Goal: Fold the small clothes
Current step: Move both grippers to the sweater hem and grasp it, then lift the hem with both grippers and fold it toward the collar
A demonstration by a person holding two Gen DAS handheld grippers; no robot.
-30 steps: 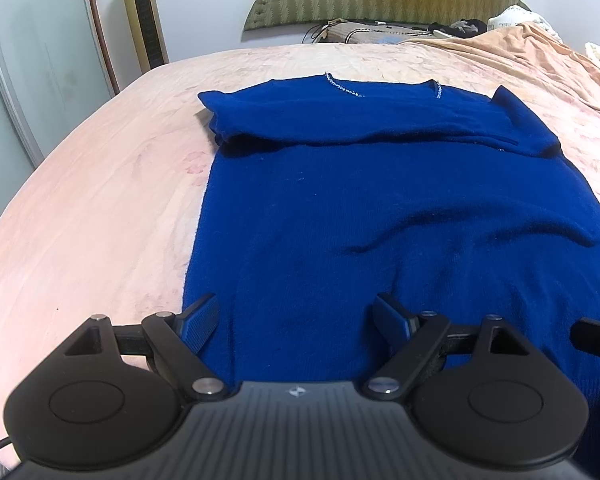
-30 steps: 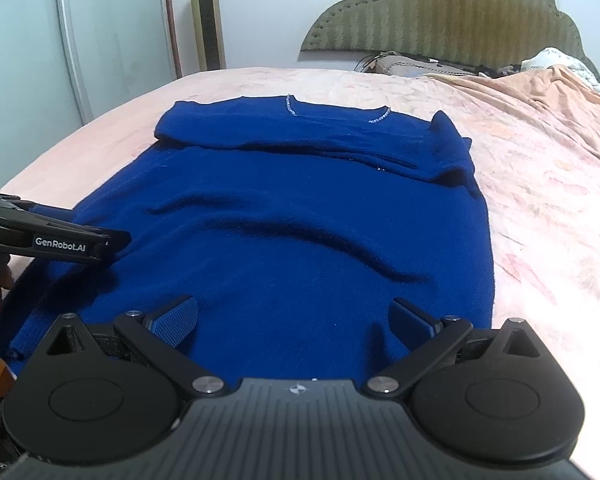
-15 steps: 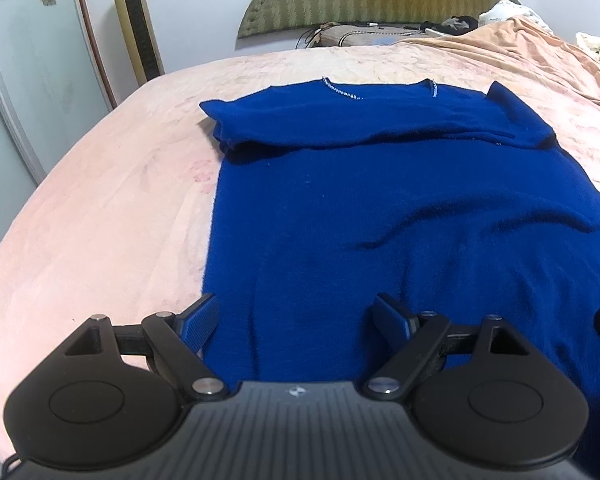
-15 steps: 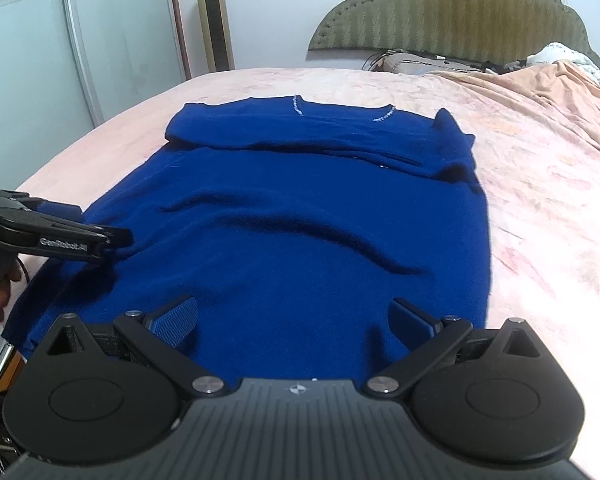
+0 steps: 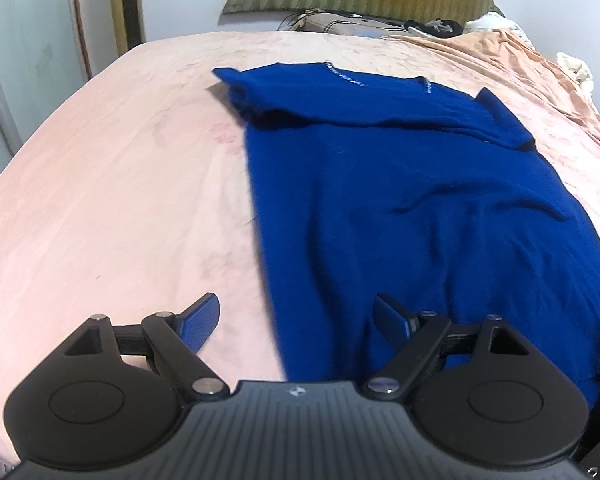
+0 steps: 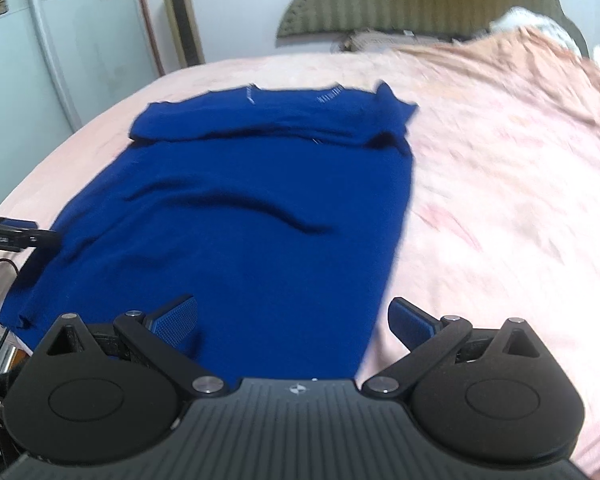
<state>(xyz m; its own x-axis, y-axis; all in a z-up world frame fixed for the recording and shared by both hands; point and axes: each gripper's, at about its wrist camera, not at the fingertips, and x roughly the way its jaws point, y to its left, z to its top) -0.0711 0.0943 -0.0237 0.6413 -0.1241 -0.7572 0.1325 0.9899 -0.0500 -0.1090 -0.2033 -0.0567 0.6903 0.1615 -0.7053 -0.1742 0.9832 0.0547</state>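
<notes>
a deep blue sweater (image 5: pixel 412 208) lay flat on the pink bed (image 5: pixel 112 184), sleeves folded across its top. left tongs (image 5: pixel 296 320) and right tongs (image 6: pixel 292 320) stood apart, empty. its near hem was hidden behind them.

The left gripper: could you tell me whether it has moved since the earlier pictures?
Yes. The left gripper has shifted leftward: its jaws, earlier both over the blue sweater, now straddle its left edge, one finger over the pink sheet.

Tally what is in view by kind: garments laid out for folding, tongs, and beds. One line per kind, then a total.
Blue sweaters: 1
Tongs: 2, the left tongs and the right tongs, both open and empty
Beds: 1
Total: 4
</notes>
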